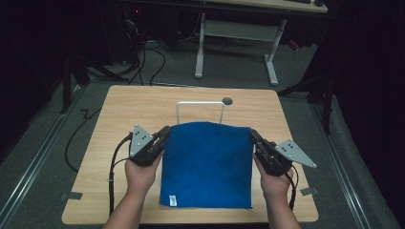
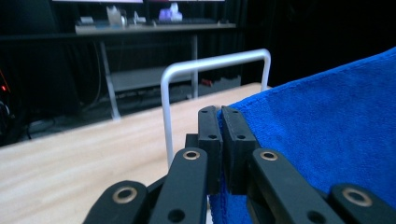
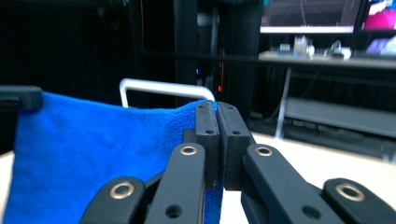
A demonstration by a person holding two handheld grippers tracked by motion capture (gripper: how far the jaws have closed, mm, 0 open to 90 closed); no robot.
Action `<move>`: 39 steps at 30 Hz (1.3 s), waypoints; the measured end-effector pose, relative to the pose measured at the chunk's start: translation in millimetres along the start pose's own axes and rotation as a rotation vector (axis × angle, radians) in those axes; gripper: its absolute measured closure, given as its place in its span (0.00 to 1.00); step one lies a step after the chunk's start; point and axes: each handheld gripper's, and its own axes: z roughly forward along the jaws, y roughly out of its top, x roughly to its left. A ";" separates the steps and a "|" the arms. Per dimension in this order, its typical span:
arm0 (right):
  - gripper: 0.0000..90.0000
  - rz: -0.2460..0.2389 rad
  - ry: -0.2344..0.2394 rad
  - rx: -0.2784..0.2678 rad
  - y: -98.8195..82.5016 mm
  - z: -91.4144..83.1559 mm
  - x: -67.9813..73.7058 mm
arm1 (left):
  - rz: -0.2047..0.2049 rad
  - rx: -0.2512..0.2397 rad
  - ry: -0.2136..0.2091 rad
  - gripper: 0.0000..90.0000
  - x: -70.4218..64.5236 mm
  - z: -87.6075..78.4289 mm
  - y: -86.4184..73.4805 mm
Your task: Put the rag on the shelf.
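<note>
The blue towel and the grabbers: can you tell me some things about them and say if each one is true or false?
1. The left gripper and the right gripper each pinch a top corner of the blue towel. True.
2. The towel is red. False: it is blue.
3. A white metal rack stands behind the towel on the table. True.
4. The towel already hangs over the rack. False: the grippers hold it in front of the rack.
5. A small white tag sits near the towel's bottom edge. True.
</note>
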 end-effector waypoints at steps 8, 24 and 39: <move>0.98 -0.046 -0.002 -0.067 31.6 -3.9 3.9 | 0.030 -0.069 0.019 0.97 -2.3 -6.6 27.7; 0.98 -0.062 -0.030 -0.119 66.6 3.2 -6.8 | 0.090 -0.120 0.057 0.98 8.7 3.0 74.8; 0.98 -0.029 -0.071 -0.093 83.5 45.1 -30.7 | 0.166 -0.077 0.116 0.98 36.2 39.4 106.0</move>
